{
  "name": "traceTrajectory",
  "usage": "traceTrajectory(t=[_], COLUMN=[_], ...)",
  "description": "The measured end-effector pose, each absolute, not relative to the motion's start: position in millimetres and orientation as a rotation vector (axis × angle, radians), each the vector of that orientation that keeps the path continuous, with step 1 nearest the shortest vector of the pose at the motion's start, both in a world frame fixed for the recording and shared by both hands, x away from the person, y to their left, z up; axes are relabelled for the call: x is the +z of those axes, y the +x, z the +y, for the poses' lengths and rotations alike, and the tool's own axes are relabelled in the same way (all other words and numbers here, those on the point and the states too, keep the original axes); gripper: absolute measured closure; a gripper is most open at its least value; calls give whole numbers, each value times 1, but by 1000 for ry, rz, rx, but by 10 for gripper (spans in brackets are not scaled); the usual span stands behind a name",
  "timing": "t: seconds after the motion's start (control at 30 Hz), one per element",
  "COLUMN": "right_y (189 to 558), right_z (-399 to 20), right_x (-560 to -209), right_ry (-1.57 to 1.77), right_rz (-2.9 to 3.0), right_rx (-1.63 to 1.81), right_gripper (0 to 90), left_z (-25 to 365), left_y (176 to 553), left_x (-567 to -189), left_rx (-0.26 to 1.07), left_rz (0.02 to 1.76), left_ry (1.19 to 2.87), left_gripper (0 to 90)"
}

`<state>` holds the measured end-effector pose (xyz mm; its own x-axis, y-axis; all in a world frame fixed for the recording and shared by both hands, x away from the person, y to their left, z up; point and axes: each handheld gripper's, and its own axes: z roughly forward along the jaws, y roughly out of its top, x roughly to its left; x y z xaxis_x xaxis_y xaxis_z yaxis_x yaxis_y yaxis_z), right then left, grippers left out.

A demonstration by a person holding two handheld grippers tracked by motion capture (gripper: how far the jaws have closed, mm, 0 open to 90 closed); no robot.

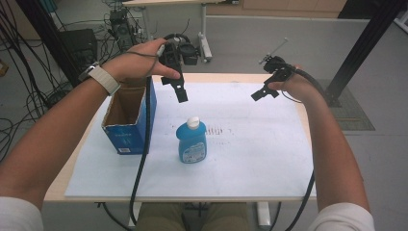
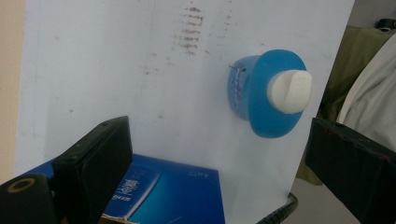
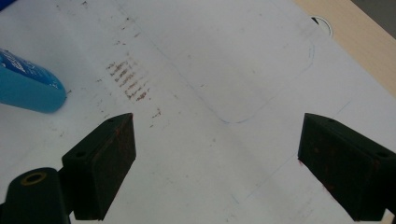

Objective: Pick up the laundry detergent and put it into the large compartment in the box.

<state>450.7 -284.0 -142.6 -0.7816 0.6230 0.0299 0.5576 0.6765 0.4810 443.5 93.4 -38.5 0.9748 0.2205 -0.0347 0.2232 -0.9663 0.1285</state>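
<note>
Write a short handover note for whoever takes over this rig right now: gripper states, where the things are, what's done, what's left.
Left gripper: open, empty, held in the air beyond the blue bottle, beside the box.
Right gripper: open, empty, held above the far right part of the white sheet.
Blue bottle: upright on the sheet near the middle, white cap on, untouched.
Open cardboard box: stands at the sheet's left edge, looks empty as far as the high view shows.
Done: nothing gripped yet.
Left: probably grasp the bottle and put it into the box.
</note>
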Motion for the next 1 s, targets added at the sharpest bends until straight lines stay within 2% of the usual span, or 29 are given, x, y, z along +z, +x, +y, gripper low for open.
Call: traceTrajectory(t=[1.0], right_y=[447], right_z=[-289], right_x=[-144], right_ry=[977], right_rz=[2744], right_rx=[733], right_gripper=[103], left_z=[75], left_y=[423], left_x=[-50], left_rx=[-36], left_rz=[325], left_ry=[3006], left_gripper=[78])
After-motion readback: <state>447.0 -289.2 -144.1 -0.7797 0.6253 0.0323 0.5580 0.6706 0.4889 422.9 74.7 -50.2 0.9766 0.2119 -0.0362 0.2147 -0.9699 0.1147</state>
